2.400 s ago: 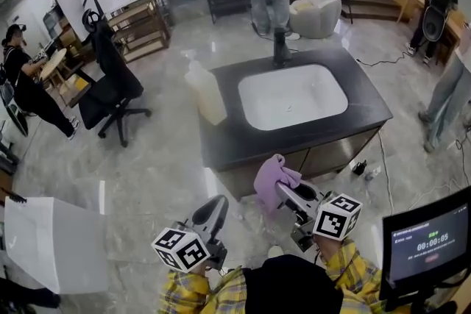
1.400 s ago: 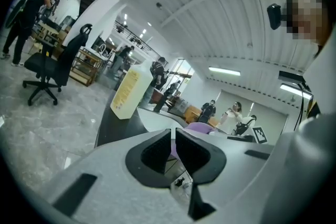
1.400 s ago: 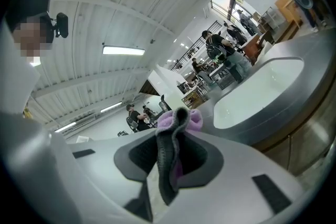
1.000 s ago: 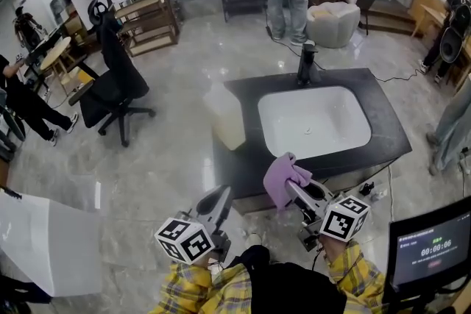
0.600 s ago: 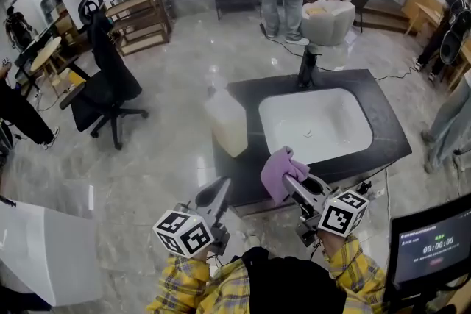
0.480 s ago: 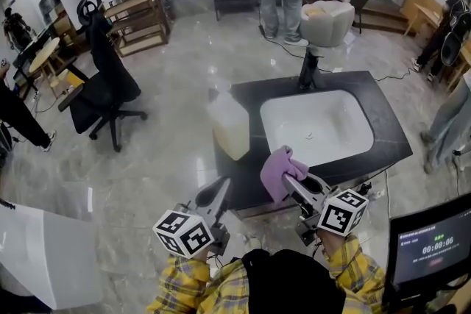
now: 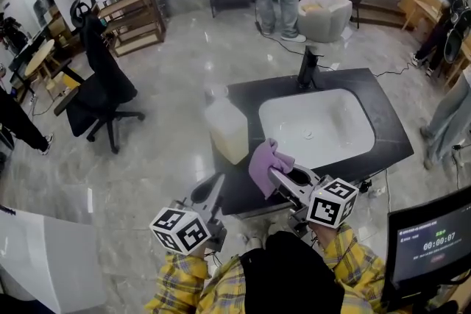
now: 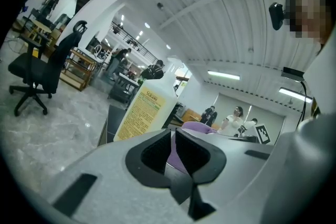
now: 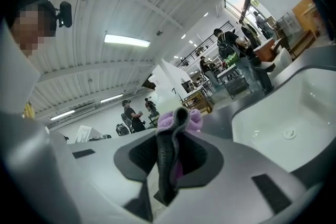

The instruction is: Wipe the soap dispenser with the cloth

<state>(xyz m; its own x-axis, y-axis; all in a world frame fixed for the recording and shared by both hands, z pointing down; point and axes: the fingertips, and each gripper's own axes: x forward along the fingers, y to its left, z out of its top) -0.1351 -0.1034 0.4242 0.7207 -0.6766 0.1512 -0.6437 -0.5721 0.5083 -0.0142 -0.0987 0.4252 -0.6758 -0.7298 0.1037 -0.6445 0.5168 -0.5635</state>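
Head view: the soap dispenser (image 7: 227, 130), a pale translucent bottle, is seen upright on the left edge of the dark counter (image 7: 390, 130), just left of the white sink (image 7: 316, 125). A dark faucet (image 7: 307, 68) is mounted at the upper rim of the sink. The right gripper (image 7: 274, 174) is held at lower centre of the frame, over the near edge of the counter, with the purple cloth (image 7: 263, 164) bunched at its tip. The cloth is located just right of and below the soap dispenser; contact between the two cannot be determined. The left gripper (image 7: 213, 186) is held at lower left of centre, off the counter corner, below the dispenser and apart from it.

In the left gripper view, the jaws of the left gripper (image 8: 173, 139) are brought together to a thin slit, and nothing is clamped. The yellow label of the soap dispenser (image 8: 143, 113) is seen upright beyond the jaws, at left of centre, and the cloth (image 8: 198, 126) is seen beyond them at right.

In the right gripper view, the right gripper (image 9: 170, 136) is clamped on a fold of the cloth (image 9: 178, 118), which is bunched above the jaw tips. The sink (image 9: 283, 123) is seen at right of the frame.
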